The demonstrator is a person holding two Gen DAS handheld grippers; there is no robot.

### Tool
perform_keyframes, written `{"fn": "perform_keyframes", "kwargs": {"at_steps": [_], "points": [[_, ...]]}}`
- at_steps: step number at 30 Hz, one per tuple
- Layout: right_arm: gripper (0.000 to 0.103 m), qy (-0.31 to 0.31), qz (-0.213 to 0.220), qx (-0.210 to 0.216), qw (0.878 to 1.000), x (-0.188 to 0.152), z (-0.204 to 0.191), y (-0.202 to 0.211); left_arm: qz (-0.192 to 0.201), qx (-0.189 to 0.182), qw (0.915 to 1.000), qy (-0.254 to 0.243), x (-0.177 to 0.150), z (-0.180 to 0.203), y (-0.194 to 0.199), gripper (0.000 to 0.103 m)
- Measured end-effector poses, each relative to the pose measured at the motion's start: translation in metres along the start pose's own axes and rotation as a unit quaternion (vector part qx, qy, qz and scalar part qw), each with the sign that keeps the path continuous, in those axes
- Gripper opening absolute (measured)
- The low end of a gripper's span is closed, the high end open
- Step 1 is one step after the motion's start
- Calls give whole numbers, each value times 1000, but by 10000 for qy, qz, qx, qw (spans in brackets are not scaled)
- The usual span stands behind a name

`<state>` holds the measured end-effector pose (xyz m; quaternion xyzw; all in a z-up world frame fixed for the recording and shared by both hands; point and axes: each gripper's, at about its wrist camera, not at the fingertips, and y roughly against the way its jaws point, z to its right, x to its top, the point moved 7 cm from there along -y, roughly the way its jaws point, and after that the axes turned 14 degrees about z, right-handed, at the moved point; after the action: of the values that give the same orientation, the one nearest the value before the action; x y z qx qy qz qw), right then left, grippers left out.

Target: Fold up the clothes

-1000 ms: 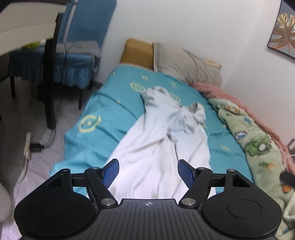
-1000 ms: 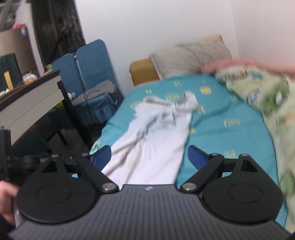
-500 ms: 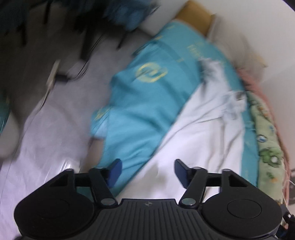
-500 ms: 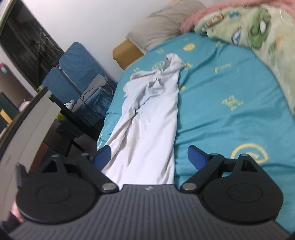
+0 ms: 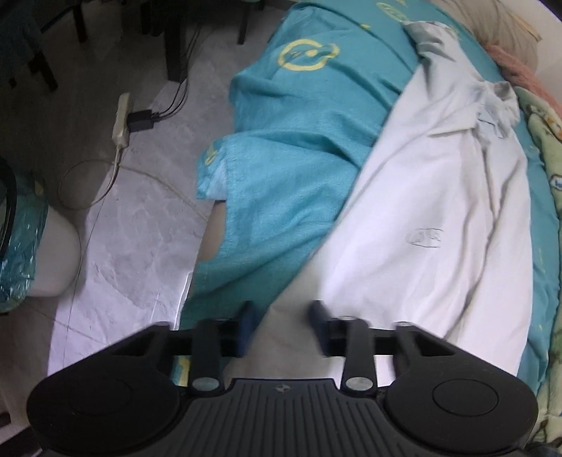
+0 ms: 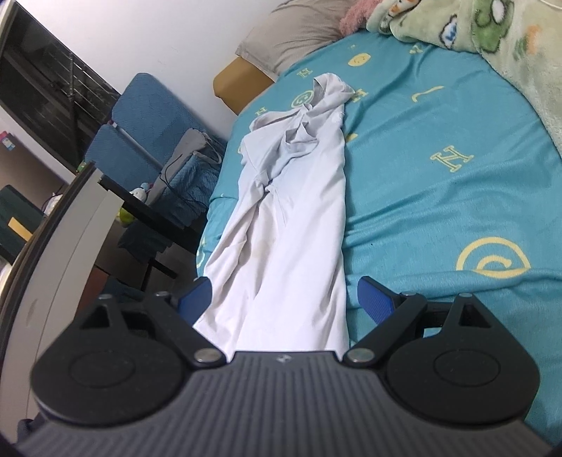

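Over the bed, left gripper (image 5: pixel 281 321) closing on white shirt (image 5: pixel 439 225) hem (right gripper (image 6: pixel 286 298) wide open)

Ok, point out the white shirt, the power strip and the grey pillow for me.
white shirt (image 6: pixel 298 225): right wrist view, middle of its body.
power strip (image 5: pixel 121 121): left wrist view, its white casing on the floor.
grey pillow (image 6: pixel 298 33): right wrist view, its front face.

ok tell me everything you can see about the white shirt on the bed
The white shirt is a thin, soft-looking garment, stretched out lengthwise and unfolded on the teal bedsheet. Its far end is bunched into greyish crumpled folds, and long creases run down its body. A faint small print shows on the fabric in the left wrist view. Its near hem lies between the fingers of the left gripper, whose jaws are closing, and the open right gripper.
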<state>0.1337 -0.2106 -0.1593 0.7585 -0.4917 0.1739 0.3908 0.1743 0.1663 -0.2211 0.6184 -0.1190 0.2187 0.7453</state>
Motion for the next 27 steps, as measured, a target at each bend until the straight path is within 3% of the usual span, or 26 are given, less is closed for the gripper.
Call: {"fn": "perform_keyframes", "kwargs": {"at_steps": [3, 5, 8, 10, 15, 20, 22, 25, 27], "points": [[91, -27, -24, -79, 10000, -1, 5, -2, 221, 114, 9980, -579, 2, 19, 11, 2], [91, -90, -47, -106, 9999, -2, 8, -3, 511, 186, 9910, -1225, 5, 39, 26, 2], [91, -228, -95, -121, 9996, -2, 14, -3, 954, 282, 9668, -2354, 0, 74, 54, 2], [91, -326, -125, -106, 9993, -2, 16, -4, 1227, 317, 9434, -3065, -8, 97, 72, 2], [91, -457, -207, -94, 9987, -4, 20, -9, 1454, 11, 9021, -4062, -37, 145, 100, 2], [91, -459, -295, -174, 9984, -8, 23, -13, 1397, -408, 8786, -4548, -66, 179, 98, 2], [91, -468, -321, -207, 9982, -8, 25, -14, 1286, -514, 8745, -4649, -78, 187, 89, 2], [91, -487, -415, -205, 9977, -12, 26, -17, 627, -907, 8871, -4482, -97, 193, 68, 2], [91, -477, -534, -179, 9973, -17, 26, -18, 265, -1088, 8956, -4306, -108, 189, 59, 9]]}}
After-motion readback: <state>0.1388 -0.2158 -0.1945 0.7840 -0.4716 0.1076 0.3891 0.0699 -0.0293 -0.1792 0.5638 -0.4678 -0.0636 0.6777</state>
